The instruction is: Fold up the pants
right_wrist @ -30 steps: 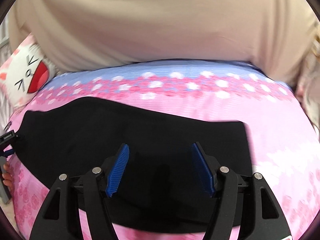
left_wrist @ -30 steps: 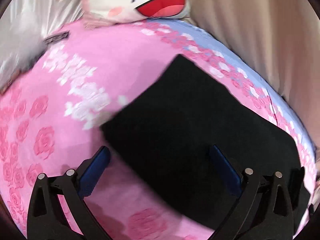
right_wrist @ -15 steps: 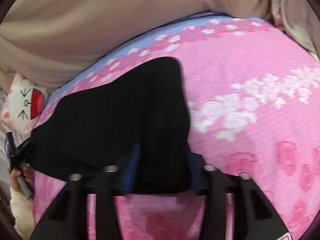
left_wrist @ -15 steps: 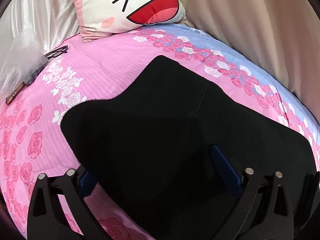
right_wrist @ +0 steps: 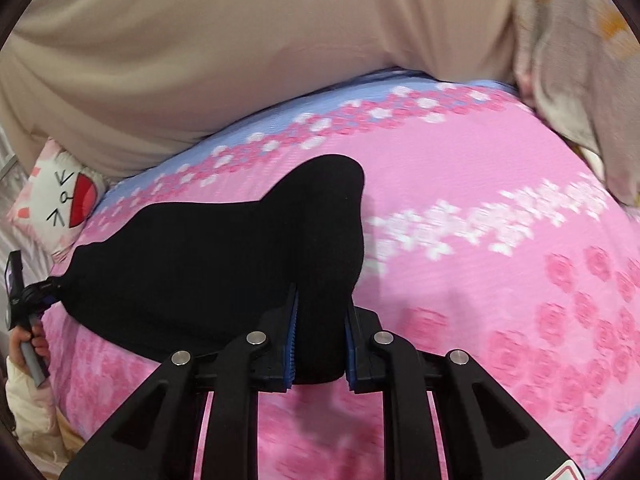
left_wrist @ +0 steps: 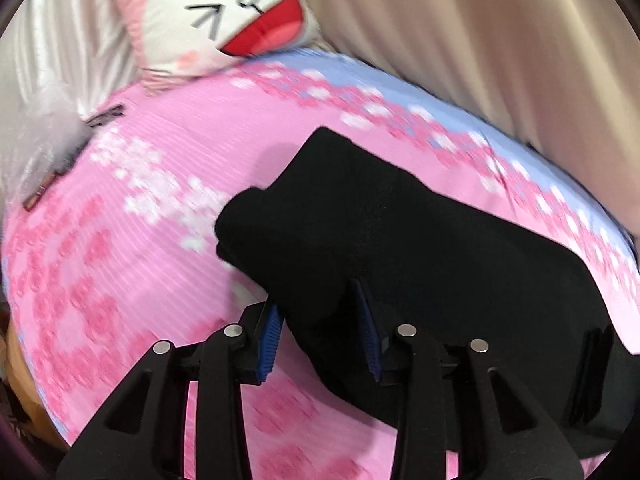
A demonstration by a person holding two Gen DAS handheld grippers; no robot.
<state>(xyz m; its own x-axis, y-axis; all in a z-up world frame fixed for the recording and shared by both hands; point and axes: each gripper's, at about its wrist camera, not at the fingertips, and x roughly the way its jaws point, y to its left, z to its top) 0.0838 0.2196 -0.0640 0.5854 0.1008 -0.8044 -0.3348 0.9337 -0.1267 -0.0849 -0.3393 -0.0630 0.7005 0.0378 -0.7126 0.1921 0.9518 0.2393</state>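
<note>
left gripper [left_wrist: 320, 332]: jaws closing, black pants [left_wrist: 400, 248] bunched between the pads
right gripper [right_wrist: 320, 340]: jaws closing, pinching the other end of the pants
pants: on the pink bedspread [right_wrist: 500, 260], long axis spanning gripper to gripper
next: judged, bring ends together

One pair of black knit pants [right_wrist: 224, 264] is counted, spread on one pink rose-patterned bed sheet [right_wrist: 500, 248]. One white cat-face cushion with a red open mouth [left_wrist: 224, 24] is counted beyond the pants. Two black two-finger grippers with blue ribbed pads are counted, the left gripper [left_wrist: 320, 336] and the right gripper [right_wrist: 320, 340], one at each end of the pants.
</note>
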